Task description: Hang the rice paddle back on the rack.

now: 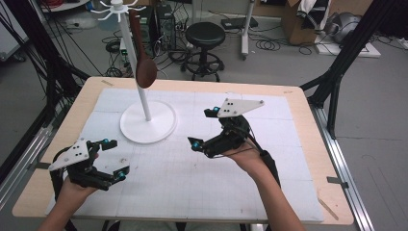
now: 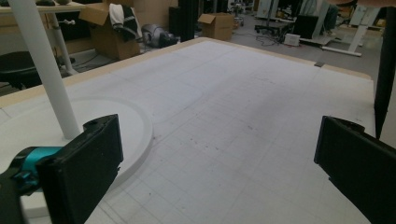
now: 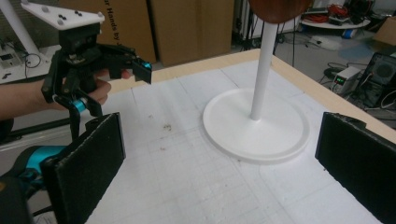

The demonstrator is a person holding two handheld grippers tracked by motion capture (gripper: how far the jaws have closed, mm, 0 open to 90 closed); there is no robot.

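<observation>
A white hanging stand (image 1: 146, 126) with a round base and a thin pole stands at the back left of the table mat. A dark brown wooden spoon (image 1: 145, 71) hangs from a hook at its top, bowl downward. My left gripper (image 1: 118, 158) is near the front left, open and empty, in front of the stand's base (image 2: 135, 126). My right gripper (image 1: 202, 127) hovers right of the base, open with nothing between its jaws. In the right gripper view the base (image 3: 256, 127) lies ahead, the spoon's bowl (image 3: 278, 8) is at the top edge, and the left gripper (image 3: 140, 67) is held farther off.
A white gridded mat (image 1: 202, 168) covers the wooden table (image 1: 308, 125). A black stool (image 1: 205, 36), cables and cardboard boxes are on the floor behind. Black frame legs (image 1: 337, 67) stand at the right, another (image 2: 385, 65) at the far table edge.
</observation>
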